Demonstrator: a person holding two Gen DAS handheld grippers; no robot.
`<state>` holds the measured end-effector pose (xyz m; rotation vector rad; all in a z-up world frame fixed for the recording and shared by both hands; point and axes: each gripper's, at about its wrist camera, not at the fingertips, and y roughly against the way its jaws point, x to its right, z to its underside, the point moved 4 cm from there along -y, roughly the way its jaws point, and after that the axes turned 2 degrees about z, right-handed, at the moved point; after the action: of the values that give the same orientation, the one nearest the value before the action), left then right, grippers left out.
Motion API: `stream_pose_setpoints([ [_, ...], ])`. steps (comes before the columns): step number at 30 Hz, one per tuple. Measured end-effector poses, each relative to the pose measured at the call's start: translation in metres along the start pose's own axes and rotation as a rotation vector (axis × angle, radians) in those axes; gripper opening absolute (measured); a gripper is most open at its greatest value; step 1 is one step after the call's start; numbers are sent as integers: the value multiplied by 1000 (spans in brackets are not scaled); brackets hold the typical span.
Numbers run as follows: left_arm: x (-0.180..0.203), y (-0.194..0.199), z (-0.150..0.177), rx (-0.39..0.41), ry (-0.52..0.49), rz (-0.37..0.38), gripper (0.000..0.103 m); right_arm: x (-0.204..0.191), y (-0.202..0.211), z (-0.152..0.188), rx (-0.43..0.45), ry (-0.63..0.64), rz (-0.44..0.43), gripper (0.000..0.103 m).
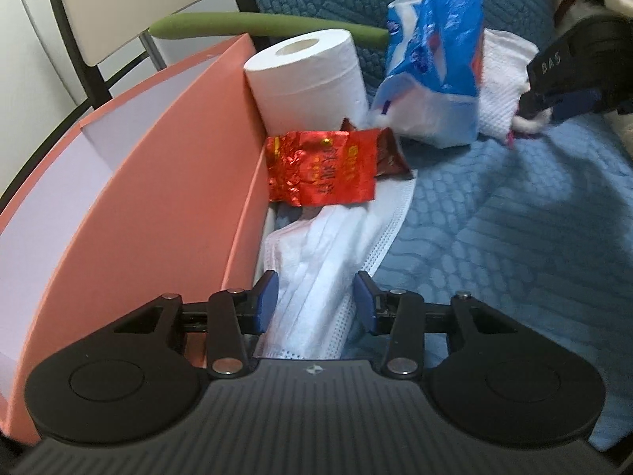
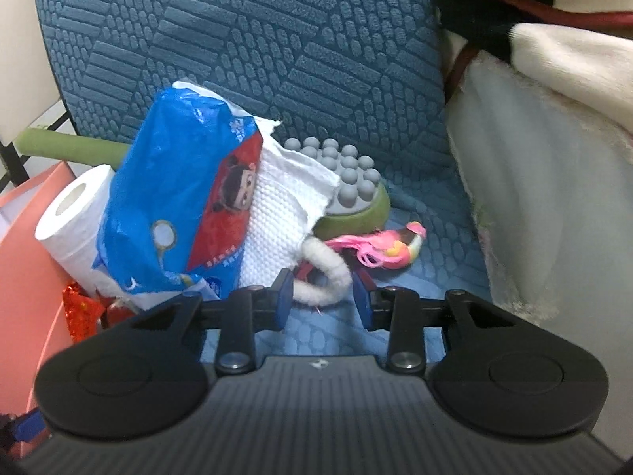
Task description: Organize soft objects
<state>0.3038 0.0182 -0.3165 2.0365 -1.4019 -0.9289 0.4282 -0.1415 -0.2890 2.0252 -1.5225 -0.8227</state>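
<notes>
A white face mask (image 1: 316, 245) lies on the blue quilted cover beside a pink box (image 1: 158, 182). My left gripper (image 1: 315, 297) straddles its near end, and the creased mask is pinched between the blue pads. A white fuzzy loop (image 2: 328, 273) lies in front of a pink bird toy (image 2: 387, 245). My right gripper (image 2: 322, 297) is closed around it, the loop filling the gap between the pads. The left wrist view shows the right gripper (image 1: 554, 109) at far right with white fluff in it. A toilet roll (image 1: 304, 75), a blue tissue pack (image 1: 431, 59) and a red foil packet (image 1: 320, 166) stand nearby.
A white paper towel (image 2: 281, 213) leans behind the tissue pack. A green massager with grey knobs (image 2: 348, 182) lies at the back, its handle (image 1: 237, 25) reaching left. A brown wrapper (image 1: 391, 158) sits by the red packet. A white plush blanket (image 2: 534, 198) borders the right side.
</notes>
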Motion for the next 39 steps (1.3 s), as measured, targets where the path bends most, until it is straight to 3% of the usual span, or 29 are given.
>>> stream_pose_setpoints([
  [6, -2, -3, 1, 4, 0, -3, 21, 1, -13, 0, -30, -14, 11, 33],
  [12, -5, -2, -1, -1, 27, 21, 9, 2, -20, -2, -33, -14, 15, 29],
  [20, -11, 5, -5, 5, 82, 60, 8, 2, -31, -4, -43, -28, 28, 14],
  [39, -16, 24, -14, 16, 193, 172, 8, 9, 38, -7, 100, -21, 70, 11],
])
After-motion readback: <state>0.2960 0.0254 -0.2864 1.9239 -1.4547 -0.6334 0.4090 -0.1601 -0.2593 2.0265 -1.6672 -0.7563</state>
